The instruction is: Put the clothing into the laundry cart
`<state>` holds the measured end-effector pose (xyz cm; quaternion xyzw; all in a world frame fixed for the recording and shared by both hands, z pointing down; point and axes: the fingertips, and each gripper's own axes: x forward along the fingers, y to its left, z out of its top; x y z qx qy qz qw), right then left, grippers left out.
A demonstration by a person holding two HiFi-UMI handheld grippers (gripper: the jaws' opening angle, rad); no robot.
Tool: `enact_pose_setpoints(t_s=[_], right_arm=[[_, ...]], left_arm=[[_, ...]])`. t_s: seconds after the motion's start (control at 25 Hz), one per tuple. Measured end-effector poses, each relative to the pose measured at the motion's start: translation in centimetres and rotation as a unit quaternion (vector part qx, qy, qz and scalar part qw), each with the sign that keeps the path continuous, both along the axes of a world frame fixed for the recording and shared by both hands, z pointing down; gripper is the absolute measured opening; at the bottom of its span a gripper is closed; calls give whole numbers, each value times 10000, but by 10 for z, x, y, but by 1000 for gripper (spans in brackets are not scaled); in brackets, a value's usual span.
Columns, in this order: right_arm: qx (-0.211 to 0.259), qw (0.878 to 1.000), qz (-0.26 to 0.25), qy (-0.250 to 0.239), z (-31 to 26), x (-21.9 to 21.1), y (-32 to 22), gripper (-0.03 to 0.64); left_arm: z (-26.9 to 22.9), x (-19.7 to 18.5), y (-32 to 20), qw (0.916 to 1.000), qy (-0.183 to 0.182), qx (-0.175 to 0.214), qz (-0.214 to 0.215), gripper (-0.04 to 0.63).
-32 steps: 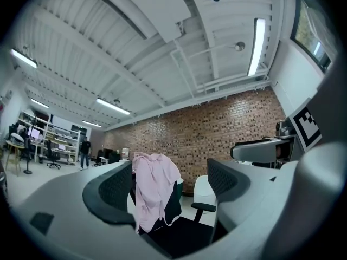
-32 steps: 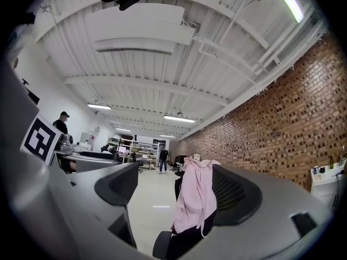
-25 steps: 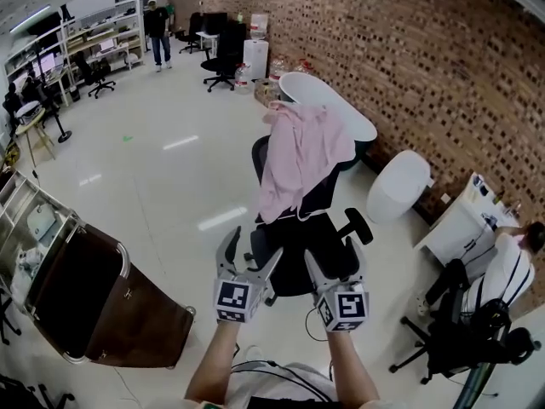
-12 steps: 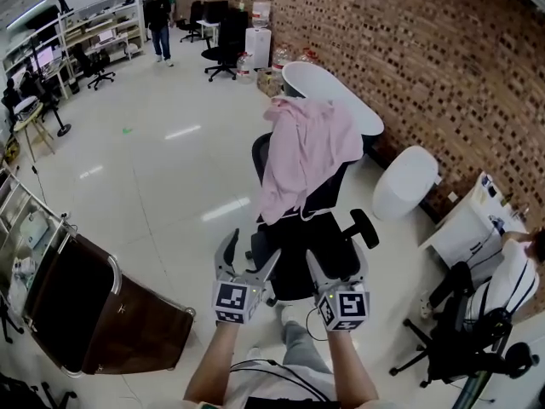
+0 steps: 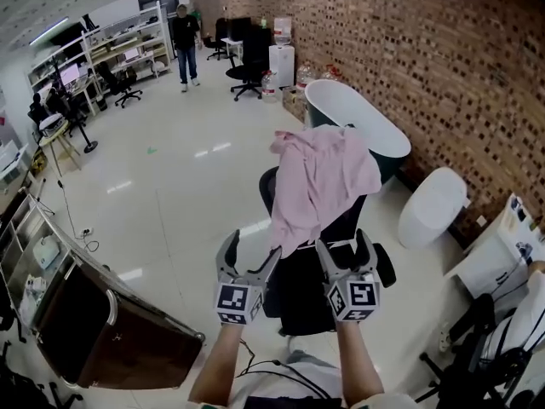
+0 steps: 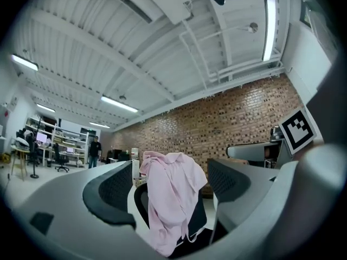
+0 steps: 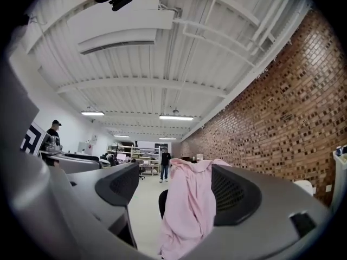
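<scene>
A pink garment hangs over the backrest of a black office chair in the middle of the head view. It also shows ahead in the left gripper view as the pink garment and in the right gripper view. My left gripper and right gripper are both held open just short of the chair, with nothing between their jaws. The brown laundry cart stands at the lower left, its mouth open.
A white bathtub and a white toilet stand by the brick wall to the right. Another black chair is at lower right. A person stands far back near shelves and desks. Glossy white floor lies left of the chair.
The chair with the pink garment has come closer and sits lower in the head view. Both grippers have stayed open, the right one slightly higher.
</scene>
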<state>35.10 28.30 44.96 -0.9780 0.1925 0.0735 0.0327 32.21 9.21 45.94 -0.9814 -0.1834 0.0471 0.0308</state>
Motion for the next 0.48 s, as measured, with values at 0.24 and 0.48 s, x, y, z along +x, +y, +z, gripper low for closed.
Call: enact_pose_setpoints(t_s=[0.24,0.48], right_arm=[[227,9995,-56,-207,18,64,28,436],[233,9975,-357,-558,52,112,19,436]], left_arm=[[5,46,-6,9989,73,92,-459,411],[24,70,-13,9973,-135,173,-702,411]])
